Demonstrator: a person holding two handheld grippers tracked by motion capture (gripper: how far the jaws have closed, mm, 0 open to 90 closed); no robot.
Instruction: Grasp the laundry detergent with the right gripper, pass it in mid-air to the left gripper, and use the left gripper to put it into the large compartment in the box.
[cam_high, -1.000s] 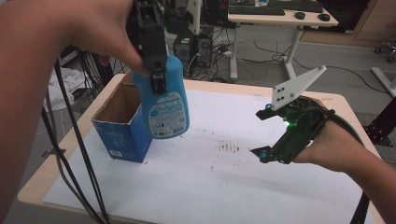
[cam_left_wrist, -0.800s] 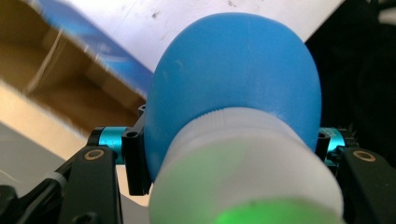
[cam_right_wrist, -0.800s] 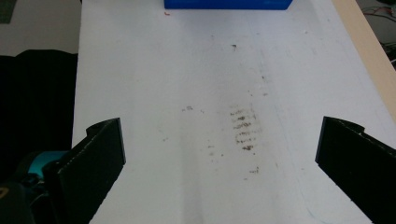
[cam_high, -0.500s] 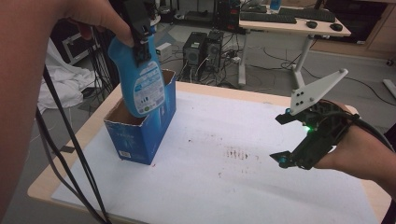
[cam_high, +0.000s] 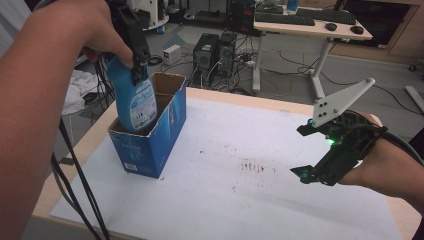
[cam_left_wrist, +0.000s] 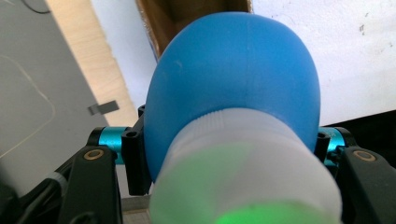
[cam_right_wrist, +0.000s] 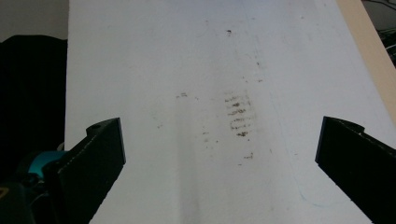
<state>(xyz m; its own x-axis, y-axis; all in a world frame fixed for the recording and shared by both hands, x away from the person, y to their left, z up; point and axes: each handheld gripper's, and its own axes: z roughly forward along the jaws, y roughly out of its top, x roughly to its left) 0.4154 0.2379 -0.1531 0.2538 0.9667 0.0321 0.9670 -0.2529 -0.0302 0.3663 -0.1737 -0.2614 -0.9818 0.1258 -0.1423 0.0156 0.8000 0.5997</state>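
Bottle going into the box at the table's left.

Our left gripper (cam_high: 135, 60) has its jaws clamped on the neck of the blue bottle (cam_high: 134, 102), which stands nearly upright with its base down inside the open blue box (cam_high: 155, 135) on the white sheet (cam_high: 250, 190). Our right gripper (cam_high: 320, 150) hovers at the right, well apart from the box, jaws spread wide and holding nothing, above brown smudges (cam_right_wrist: 237, 116).
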